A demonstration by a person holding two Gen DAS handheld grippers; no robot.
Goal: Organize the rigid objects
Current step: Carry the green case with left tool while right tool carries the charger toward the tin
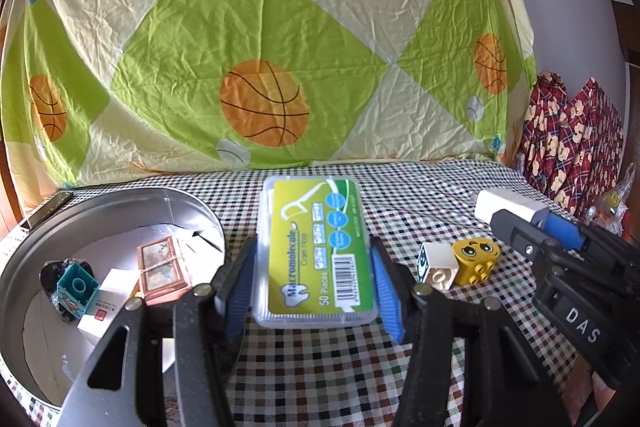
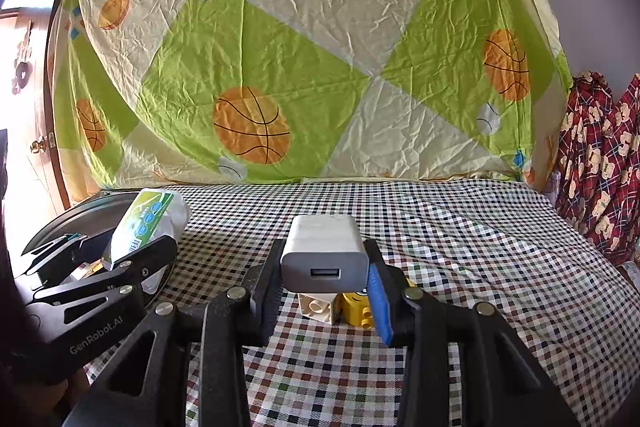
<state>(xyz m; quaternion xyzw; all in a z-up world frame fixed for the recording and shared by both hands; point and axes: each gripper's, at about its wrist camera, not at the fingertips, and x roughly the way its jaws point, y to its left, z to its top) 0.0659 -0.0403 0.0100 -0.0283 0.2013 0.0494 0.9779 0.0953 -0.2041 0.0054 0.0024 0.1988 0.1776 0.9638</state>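
Note:
My left gripper (image 1: 312, 283) is shut on a clear floss-pick box (image 1: 314, 251) with a green and yellow label, held above the checked cloth just right of the round metal tin (image 1: 120, 203). The box also shows in the right wrist view (image 2: 148, 223). My right gripper (image 2: 326, 275) is shut on a white USB charger (image 2: 324, 251), held above a cream toy block (image 2: 316, 309) and a yellow smiley block (image 2: 358, 309). In the left wrist view the charger (image 1: 506, 207), cream block (image 1: 438, 265) and yellow block (image 1: 476, 261) lie to the right.
The tin holds a teal block (image 1: 76, 285), a small brown framed box (image 1: 160, 269), a white box (image 1: 102, 311) and a dark object. A basketball-print sheet (image 1: 264, 47) hangs behind the table. Red plaid fabric (image 1: 572, 139) lies at the right edge.

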